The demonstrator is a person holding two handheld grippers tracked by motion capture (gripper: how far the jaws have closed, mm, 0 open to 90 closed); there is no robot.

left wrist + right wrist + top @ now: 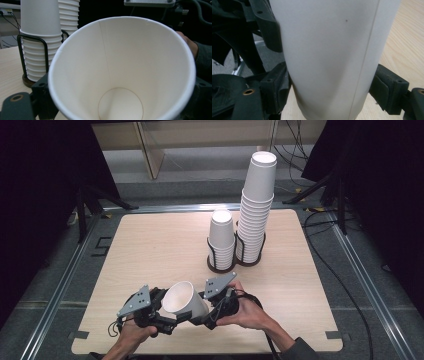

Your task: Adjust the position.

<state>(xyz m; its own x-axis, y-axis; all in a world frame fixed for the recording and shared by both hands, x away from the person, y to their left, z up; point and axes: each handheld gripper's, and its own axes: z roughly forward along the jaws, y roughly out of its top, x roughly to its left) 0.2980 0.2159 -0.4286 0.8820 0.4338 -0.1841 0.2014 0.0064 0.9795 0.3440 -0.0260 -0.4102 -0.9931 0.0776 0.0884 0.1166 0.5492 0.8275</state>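
left tool [167, 312]: parted, low | right tool [200, 312]: clamped, low

This looks like a lab or test cell set up for recording, not a home or shop. A small light-wood table [150, 245] stands alone on grey floor [360, 285] framed by metal rails [60, 285], with dark curtains [35, 195] on 2 sides, black stand legs [87, 202] and loose cables [345, 285] trailing across the floor. On the table, 2 stacks of white paper cups [256, 210] sit in a black wire holder [235, 260], with nothing domestic about them.
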